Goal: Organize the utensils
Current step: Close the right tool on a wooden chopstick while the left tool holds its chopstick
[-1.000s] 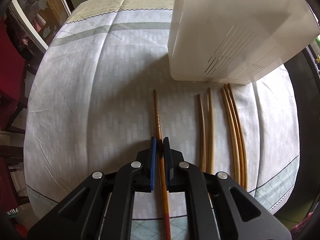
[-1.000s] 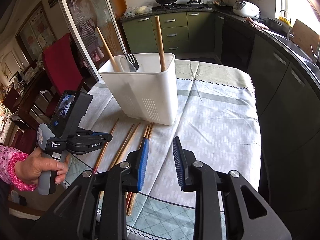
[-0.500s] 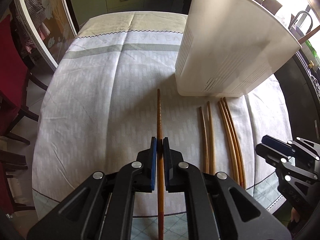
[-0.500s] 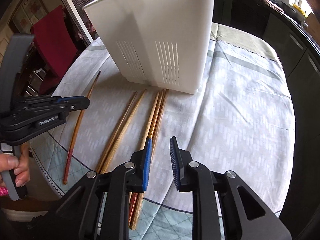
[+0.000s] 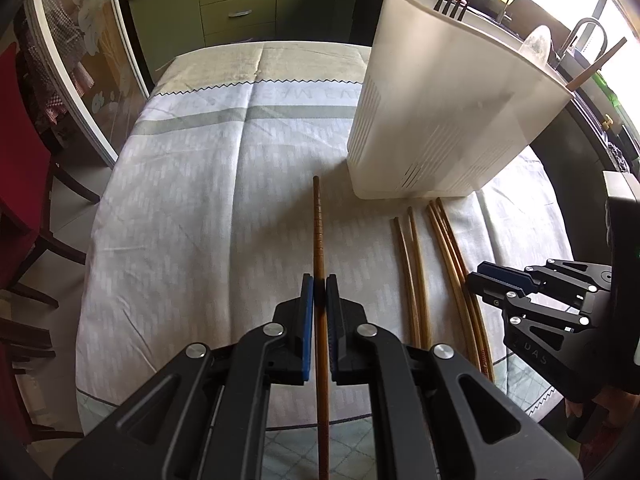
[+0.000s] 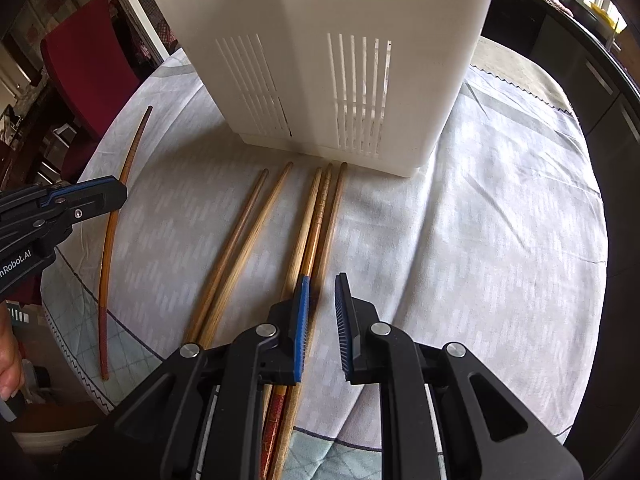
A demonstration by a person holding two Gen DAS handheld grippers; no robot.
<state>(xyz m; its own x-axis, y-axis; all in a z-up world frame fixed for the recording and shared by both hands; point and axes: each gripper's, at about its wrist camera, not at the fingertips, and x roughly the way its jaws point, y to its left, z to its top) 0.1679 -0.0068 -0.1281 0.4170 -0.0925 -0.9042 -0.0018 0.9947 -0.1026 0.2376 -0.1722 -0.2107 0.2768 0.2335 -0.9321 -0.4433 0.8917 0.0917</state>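
My left gripper is shut on a single brown chopstick and holds it over the tablecloth, left of the white utensil holder. In the right wrist view that chopstick shows beside the left gripper. My right gripper is open, low over a bundle of three chopsticks lying in front of the holder. Two more chopsticks lie left of the bundle. The holder contains a fork, a spoon and chopsticks.
The table wears a white and grey cloth with a checked front edge. A red chair stands at the left. Green kitchen cabinets and a dark counter lie behind the table.
My left gripper has lifted and pulled back with the chopstick in it. My right gripper has dropped down over the bundle of three chopsticks and narrowed its opening.
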